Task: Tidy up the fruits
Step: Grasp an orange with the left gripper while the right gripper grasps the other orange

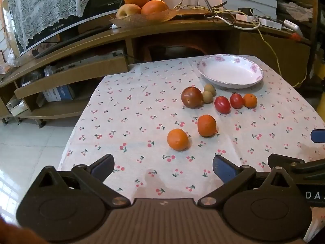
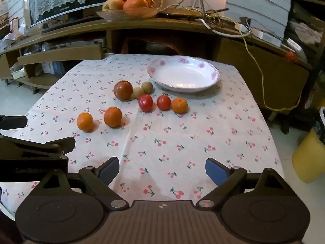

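Observation:
Several fruits lie on the cherry-print tablecloth [image 1: 132,122]: two oranges [image 1: 177,139] [image 1: 206,125] nearest, a dark plum [image 1: 191,97], two small brown fruits [image 1: 209,93], two red fruits [image 1: 222,104] [image 1: 236,100] and a small orange [image 1: 250,100]. An empty white floral plate [image 1: 230,73] sits behind them; it also shows in the right wrist view [image 2: 182,75]. My left gripper [image 1: 163,167] is open and empty, near the table's front edge. My right gripper [image 2: 162,168] is open and empty, right of the left one.
A wooden TV stand [image 1: 142,32] stands behind the table with a fruit bowl [image 1: 140,18] and tangled cables [image 1: 233,16]. A yellow bin [image 2: 308,158] stands on the floor at the right. The left gripper's body [image 2: 34,154] shows at the left in the right wrist view.

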A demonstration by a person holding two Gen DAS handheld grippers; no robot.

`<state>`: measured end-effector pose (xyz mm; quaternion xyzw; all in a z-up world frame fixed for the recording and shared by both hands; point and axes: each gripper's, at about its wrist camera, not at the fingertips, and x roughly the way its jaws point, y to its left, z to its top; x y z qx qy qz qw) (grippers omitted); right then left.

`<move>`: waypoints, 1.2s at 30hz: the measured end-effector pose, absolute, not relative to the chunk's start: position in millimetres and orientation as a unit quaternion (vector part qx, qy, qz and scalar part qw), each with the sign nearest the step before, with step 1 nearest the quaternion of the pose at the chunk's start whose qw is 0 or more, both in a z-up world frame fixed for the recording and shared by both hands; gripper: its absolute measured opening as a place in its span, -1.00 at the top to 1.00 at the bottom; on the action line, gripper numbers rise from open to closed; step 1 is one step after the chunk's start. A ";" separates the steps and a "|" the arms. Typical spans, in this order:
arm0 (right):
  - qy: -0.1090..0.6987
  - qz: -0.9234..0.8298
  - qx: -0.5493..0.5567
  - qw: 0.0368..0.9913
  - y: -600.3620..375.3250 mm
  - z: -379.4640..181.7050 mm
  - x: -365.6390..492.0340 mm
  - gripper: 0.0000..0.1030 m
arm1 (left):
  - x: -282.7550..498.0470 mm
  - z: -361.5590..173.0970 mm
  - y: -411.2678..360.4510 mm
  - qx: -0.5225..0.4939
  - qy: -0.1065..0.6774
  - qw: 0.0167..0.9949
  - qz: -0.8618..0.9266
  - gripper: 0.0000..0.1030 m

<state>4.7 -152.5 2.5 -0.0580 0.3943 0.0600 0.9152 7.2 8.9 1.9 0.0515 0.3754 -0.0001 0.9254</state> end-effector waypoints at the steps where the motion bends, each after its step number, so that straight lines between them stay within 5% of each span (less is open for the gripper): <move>1: 0.393 0.063 -0.058 0.916 -152.1 4.3 6.5 -0.77 | 9.9 5.3 8.3 0.057 0.371 0.927 0.001 -1.00; 18: 0.415 0.195 -0.100 0.883 -121.0 -12.8 75.8 -0.50 | 61.1 -8.6 45.1 0.071 0.402 0.912 -0.030 -0.97; 22: 0.402 0.210 -0.115 0.884 -114.2 -17.8 88.0 -0.27 | 66.1 -8.2 56.3 0.065 0.401 0.913 -0.029 -0.97; 30: 0.408 0.255 -0.113 0.869 -102.3 -26.7 104.0 -0.24 | 68.7 -4.5 59.8 0.041 0.398 0.914 -0.060 -0.97; 36: 0.438 0.259 -0.113 0.854 -98.7 -40.1 116.4 0.28 | 68.2 -10.0 53.3 0.050 0.405 0.909 -0.086 -0.97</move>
